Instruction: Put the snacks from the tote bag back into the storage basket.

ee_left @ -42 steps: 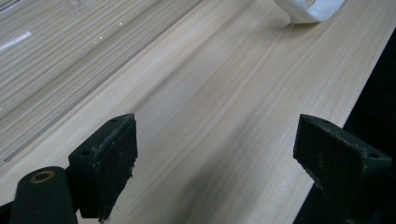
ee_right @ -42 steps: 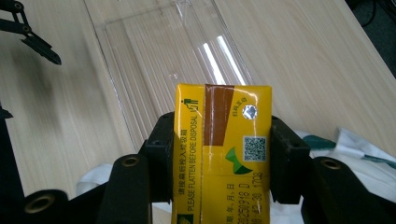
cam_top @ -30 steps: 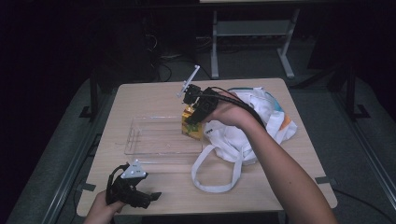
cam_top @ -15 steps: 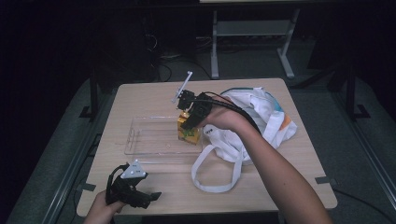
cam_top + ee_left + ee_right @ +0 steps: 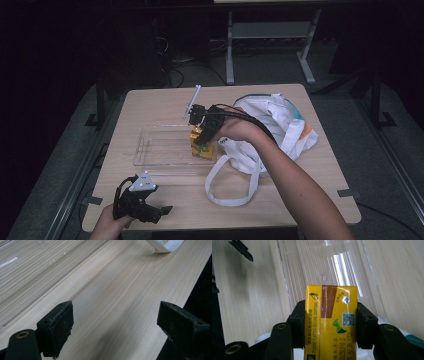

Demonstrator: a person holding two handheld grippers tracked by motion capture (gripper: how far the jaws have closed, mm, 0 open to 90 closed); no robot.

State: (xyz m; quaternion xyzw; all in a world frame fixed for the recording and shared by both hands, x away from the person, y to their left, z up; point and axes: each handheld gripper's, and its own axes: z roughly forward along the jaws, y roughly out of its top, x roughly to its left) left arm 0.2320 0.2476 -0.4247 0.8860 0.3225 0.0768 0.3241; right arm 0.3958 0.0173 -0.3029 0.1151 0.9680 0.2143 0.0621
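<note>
Dark floor and metal stand legs surrounded a pale wooden table (image 5: pixel 165 100), where a person worked with a two-jaw gripper in each hand. A clear plastic tray (image 5: pixel 155 150) lay at the table's middle, and a white tote bag (image 5: pixel 272 125) with a looping strap lay just beside it to the right.

Risk, by the look of it, lay with the yellow drink carton (image 5: pixel 330 322). Its thin card walls could buckle or slip if the jaws squeezed harder or the wrist tipped, and a release over the tray's rim instead of its floor could leave it toppled, half in and half out. The bag's strap near the tray might also snag the carton or gripper.

Right gripper (image 5: pixel 329 325) jaws pressed both sides of the carton, holding it over the right end of the tray, close to the bag. Left gripper (image 5: pixel 115 327) rested low near the table's front left corner with jaws spread wide, holding nothing, bare wood between them.
</note>
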